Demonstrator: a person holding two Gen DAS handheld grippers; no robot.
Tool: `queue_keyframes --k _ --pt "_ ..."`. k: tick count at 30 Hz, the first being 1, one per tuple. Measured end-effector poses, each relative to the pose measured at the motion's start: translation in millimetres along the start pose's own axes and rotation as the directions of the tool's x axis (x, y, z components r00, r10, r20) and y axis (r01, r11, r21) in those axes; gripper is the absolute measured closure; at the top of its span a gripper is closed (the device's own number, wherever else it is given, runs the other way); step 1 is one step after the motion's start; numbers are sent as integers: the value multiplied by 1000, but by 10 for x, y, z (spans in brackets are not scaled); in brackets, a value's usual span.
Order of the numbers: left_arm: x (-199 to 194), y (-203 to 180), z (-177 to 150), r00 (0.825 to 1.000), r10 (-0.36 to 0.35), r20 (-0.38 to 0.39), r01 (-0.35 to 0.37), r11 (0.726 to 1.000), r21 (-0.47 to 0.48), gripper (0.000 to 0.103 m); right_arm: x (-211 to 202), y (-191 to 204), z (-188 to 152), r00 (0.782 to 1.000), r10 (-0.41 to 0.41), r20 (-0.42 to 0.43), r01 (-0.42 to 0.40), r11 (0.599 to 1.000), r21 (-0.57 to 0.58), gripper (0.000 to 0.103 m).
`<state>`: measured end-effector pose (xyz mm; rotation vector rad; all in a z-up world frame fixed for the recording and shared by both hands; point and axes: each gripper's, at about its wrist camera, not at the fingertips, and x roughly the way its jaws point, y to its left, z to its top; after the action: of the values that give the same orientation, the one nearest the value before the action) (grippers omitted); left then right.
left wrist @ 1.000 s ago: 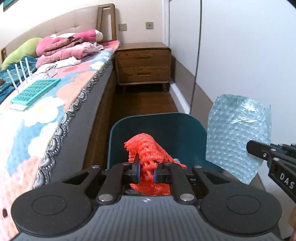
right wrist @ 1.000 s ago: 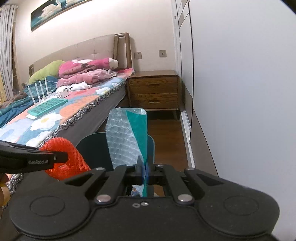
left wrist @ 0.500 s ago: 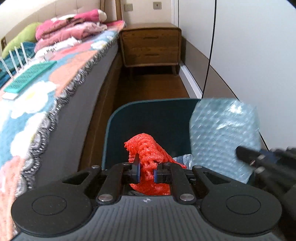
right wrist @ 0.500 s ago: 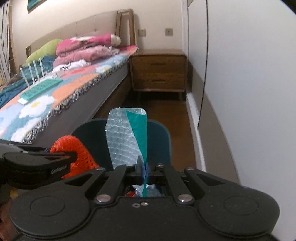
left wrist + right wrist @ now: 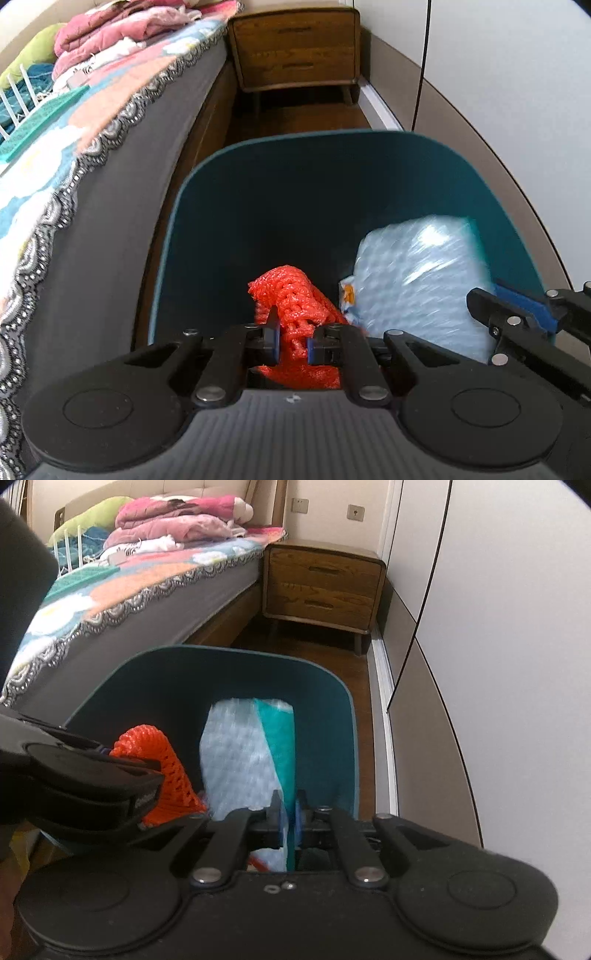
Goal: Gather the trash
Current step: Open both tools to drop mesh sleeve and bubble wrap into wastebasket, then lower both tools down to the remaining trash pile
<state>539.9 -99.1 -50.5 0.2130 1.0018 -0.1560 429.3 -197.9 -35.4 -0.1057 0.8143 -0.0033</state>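
Observation:
A dark teal bin [image 5: 295, 177] stands on the floor between the bed and the wall. My left gripper [image 5: 291, 332] is shut on a red foam net [image 5: 291, 295] and holds it over the bin's opening. To its right, my right gripper [image 5: 290, 808] has its jaws opening. A bubble wrap sheet with a teal part [image 5: 236, 760] still stands between the pads, blurred and low inside the bin [image 5: 221, 672]. In the left wrist view the same bubble wrap [image 5: 417, 280] lies against the bin's right wall. The red net [image 5: 162, 753] shows beside it in the right wrist view.
A bed [image 5: 110, 122] with a patterned cover runs along the left, close to the bin. A wooden nightstand [image 5: 321, 587] stands at the far end of a narrow strip of wooden floor [image 5: 303, 118]. White wardrobe panels [image 5: 498, 627] line the right side.
Both grippers have come down and forward over the bin, which now fills the views. The bubble wrap has sunk inside the bin and blurs. The right pads have parted slightly.

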Motion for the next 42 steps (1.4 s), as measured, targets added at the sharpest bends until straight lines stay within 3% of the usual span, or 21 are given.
queue_keyframes --k 11,15,18,20,21,22,31,42 --pt "45 -27 -40 999 -31 -12 31 1000 -4 89 -122 -98 -64 998 62 4 -62 998 27 80" --pt "2 -21 -47 999 -41 -1 41 999 -11 72 -175 -141 -69 997 81 12 -82 996 37 73" --pt "-49 -17 -52 998 -63 -1 63 998 -13 71 -239 -155 -82 995 93 24 -94 995 27 70" --pt "-97 -3 -61 997 -72 5 72 997 -21 59 -309 -177 -90 994 103 39 -104 994 34 67" --pt "-128 2 -67 997 -73 15 73 997 -20 46 -331 -197 -91 993 109 44 -111 993 39 66" --pt "-162 6 -72 997 -66 29 67 998 -15 40 -361 -207 -89 992 114 51 -116 992 44 64" --pt "-499 54 -156 993 -53 102 52 999 8 40 -697 -348 -118 981 137 133 -150 985 89 54" --pt "-945 54 -554 987 -79 142 66 993 95 40 -1005 -359 -425 969 155 190 -169 984 58 41"
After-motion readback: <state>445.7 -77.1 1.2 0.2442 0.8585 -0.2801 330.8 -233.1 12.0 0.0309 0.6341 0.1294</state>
